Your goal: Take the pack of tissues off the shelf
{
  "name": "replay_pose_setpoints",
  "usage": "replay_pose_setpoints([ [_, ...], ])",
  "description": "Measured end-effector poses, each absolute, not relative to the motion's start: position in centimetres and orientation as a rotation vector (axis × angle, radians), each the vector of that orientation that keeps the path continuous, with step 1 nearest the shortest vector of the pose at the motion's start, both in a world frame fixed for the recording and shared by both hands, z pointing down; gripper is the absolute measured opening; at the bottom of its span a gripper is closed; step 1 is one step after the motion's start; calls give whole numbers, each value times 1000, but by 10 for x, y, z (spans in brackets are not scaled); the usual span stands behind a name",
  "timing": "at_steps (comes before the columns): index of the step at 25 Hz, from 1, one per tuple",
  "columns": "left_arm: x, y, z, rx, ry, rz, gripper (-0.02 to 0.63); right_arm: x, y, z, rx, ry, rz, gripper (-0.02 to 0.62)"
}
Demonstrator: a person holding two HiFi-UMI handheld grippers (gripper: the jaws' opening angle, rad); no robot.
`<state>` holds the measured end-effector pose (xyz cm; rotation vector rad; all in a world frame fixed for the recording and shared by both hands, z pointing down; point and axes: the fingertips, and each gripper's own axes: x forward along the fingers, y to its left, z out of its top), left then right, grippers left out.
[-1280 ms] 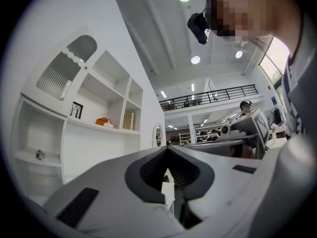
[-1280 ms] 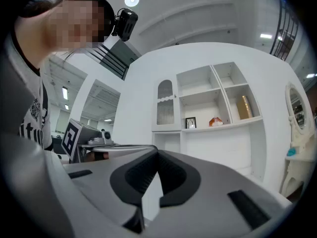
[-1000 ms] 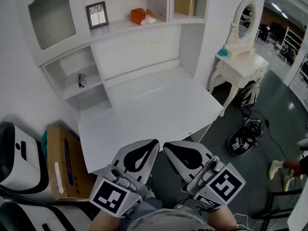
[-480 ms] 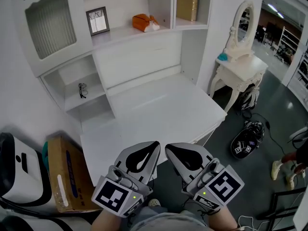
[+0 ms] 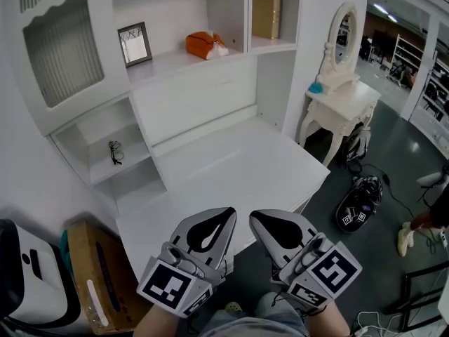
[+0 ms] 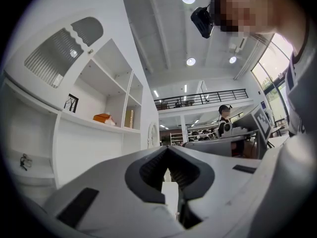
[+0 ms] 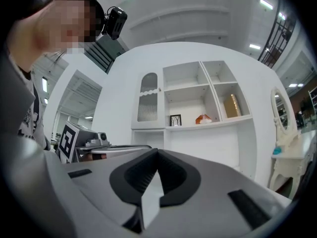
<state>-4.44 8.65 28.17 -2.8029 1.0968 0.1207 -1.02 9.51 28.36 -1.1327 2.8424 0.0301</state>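
Note:
An orange pack of tissues (image 5: pixel 203 45) lies on the upper shelf (image 5: pixel 175 62) of the white wall unit, right of a small picture frame (image 5: pixel 133 43). It also shows far off in the left gripper view as an orange pack (image 6: pixel 103 118) and in the right gripper view as an orange pack (image 7: pixel 203 119). My left gripper (image 5: pixel 217 223) and right gripper (image 5: pixel 263 223) are held side by side near the desk's front edge, far below the shelf. Both are shut with nothing between their jaws.
A white desk (image 5: pixel 231 167) spreads under the shelves. A golden box (image 5: pixel 266 15) stands in the compartment right of the tissues. Glasses (image 5: pixel 115 152) lie in a low left cubby. A cardboard box (image 5: pixel 95 279) sits on the floor at left; a small dressing table with mirror (image 5: pixel 340 97) stands at right.
The view has shifted forward and a little up towards the shelves. Both grippers stay shut, side by side, low in the picture.

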Motion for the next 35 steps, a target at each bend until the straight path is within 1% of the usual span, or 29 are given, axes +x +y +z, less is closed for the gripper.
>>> replay_pose_setpoints([
  [6, -42, 62, 284, -2834, 1102, 151, 38, -4, 74, 286, -1153, 2843, 29, 11],
  [17, -37, 4, 273, -2773, 1206, 151, 38, 1, 11, 275, -1020, 2867, 17, 5],
  [35, -2, -79, 261, -2677, 1376, 133, 38, 32, -78, 267, -823, 2944, 17, 5],
])
